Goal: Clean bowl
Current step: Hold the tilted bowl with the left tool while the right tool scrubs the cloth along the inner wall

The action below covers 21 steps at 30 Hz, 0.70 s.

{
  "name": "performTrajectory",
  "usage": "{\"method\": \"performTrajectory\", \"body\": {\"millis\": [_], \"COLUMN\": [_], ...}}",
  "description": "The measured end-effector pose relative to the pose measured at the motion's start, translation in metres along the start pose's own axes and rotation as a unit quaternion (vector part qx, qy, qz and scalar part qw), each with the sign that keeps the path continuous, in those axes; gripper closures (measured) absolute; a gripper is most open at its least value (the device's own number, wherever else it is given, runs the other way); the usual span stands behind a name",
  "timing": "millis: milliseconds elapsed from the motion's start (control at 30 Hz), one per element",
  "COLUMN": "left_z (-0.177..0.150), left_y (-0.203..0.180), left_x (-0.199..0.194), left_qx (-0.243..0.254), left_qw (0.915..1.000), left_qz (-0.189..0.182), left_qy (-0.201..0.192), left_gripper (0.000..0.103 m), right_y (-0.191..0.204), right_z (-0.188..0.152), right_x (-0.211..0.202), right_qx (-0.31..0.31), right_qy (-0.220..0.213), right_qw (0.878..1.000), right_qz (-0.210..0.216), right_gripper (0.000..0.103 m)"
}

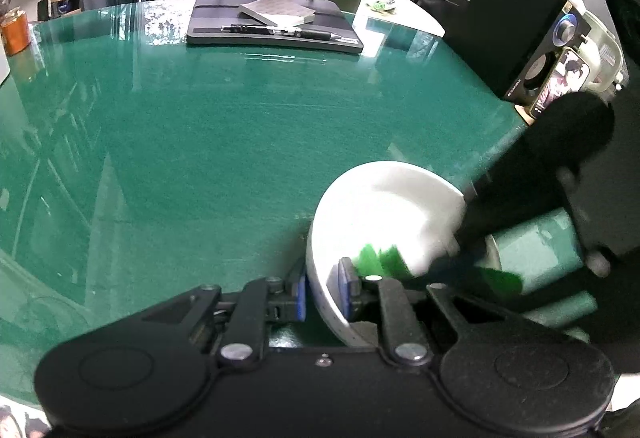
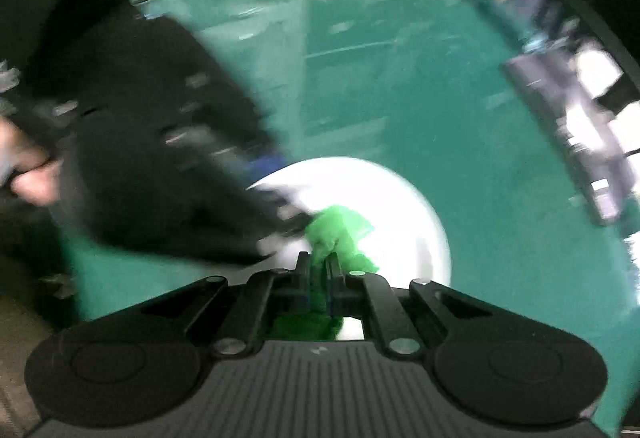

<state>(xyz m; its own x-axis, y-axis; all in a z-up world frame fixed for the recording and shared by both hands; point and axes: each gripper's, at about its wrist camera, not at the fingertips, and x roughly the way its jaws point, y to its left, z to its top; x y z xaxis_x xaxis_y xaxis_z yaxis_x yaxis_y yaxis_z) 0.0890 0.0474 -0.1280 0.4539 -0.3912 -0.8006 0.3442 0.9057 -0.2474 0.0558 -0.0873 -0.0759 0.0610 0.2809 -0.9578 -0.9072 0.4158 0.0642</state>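
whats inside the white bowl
A green cloth pinched in the right gripper lies inside the white bowl. The bowl floor under the cloth is covered.

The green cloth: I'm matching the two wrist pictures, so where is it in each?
Left wrist: green cloth low right of centre, inside the white bowl.
Right wrist: green cloth low centre, pinched in the right gripper, over the bowl.
Shared landmark: the white bowl.

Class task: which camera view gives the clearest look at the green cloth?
The right wrist view: the green cloth sits central, pinched in the right gripper, over the white bowl. The left wrist view shows only blurred green scraps.
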Motion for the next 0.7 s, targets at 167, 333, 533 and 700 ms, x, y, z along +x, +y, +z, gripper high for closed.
{"method": "performTrajectory", "body": {"millis": [167,333,533,700], "left_z": [0.000,0.001,0.001,-0.001], "left_y": [-0.005,-0.001,-0.004,-0.009], "left_x": [0.001,0.001,0.003,0.002], "left_qx": [0.016,0.009,0.016,0.027], "left_qw": [0.9998,0.9999,0.9999,0.9996], "left_qz": [0.007,0.005,-0.004,0.005], "left_qy": [0.000,0.000,0.003,0.002], "left_gripper": [0.085,0.085,0.084,0.083], "right_y": [-0.016,-0.003,0.007,0.009], "right_z": [0.006,0.018,0.002,0.015], "right_x": [-0.006,0.005,-0.008,0.003], "right_qx": [-0.027,-0.043,-0.077,-0.122], "right_qy": [0.031,-0.001,0.047,0.037], "right_qw": [0.996,0.995,0.995,0.982], "right_qz": [-0.080,-0.087,-0.041,-0.141], "right_gripper": [0.096,0.095,0.095,0.095]}}
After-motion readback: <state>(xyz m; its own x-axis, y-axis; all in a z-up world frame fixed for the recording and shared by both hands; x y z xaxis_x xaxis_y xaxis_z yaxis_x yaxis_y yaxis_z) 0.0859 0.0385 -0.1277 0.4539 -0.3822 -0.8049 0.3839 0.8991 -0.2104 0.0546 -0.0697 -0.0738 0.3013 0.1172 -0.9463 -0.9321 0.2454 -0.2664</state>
